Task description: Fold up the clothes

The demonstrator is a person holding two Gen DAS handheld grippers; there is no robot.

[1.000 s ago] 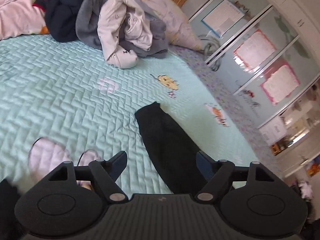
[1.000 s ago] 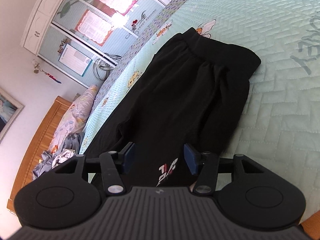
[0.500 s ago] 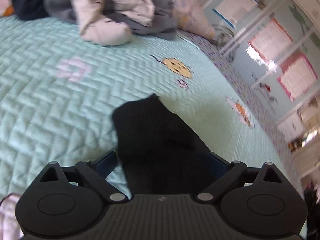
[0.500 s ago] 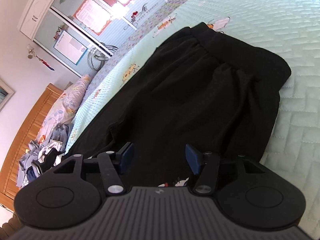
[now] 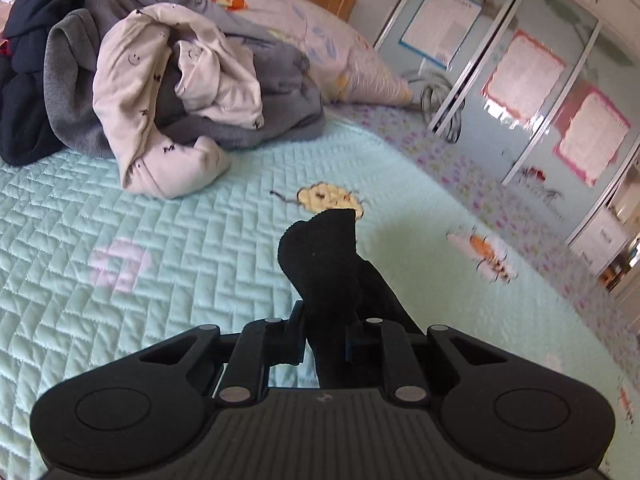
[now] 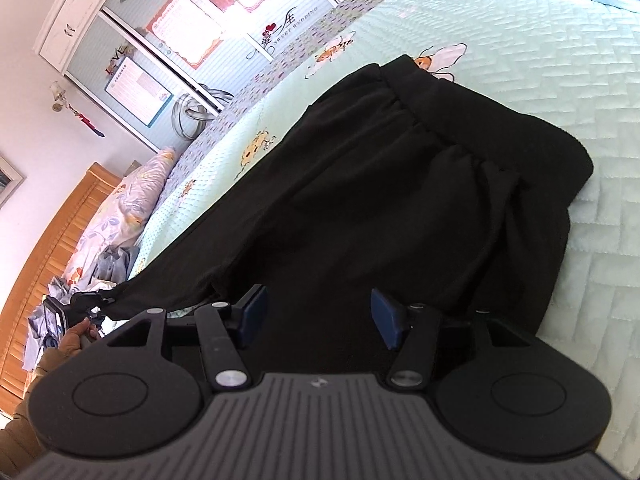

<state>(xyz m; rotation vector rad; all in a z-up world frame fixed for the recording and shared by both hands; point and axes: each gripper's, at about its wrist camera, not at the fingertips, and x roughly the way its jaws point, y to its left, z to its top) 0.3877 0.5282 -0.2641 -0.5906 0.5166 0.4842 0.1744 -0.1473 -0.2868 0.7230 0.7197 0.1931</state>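
While the left gripper [image 5: 325,338] closes on the trouser cuff [image 5: 320,248] | right gripper [image 6: 316,318] spread, empty | we judge the black trousers [image 6: 380,200] soft, light, floppy; take hems.

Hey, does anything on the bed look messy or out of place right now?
Yes. A rumpled heap of unfolded clothes sits near the pillow. The black trousers lie creased, one leg end bunched up between the closing left tool.

1. Black trousers [image 5: 320,256] between the black fingers [image 5: 298,332].
2. Mint quilt [image 5: 160,240] beneath them, herringbone-stitched, with cartoon bees.
3. Beyond the fingers: cream garment [image 5: 160,92] with tiny black smileys, on grey fleece [image 5: 280,100].
4. Right gripper's pads [image 6: 384,316] are blue.
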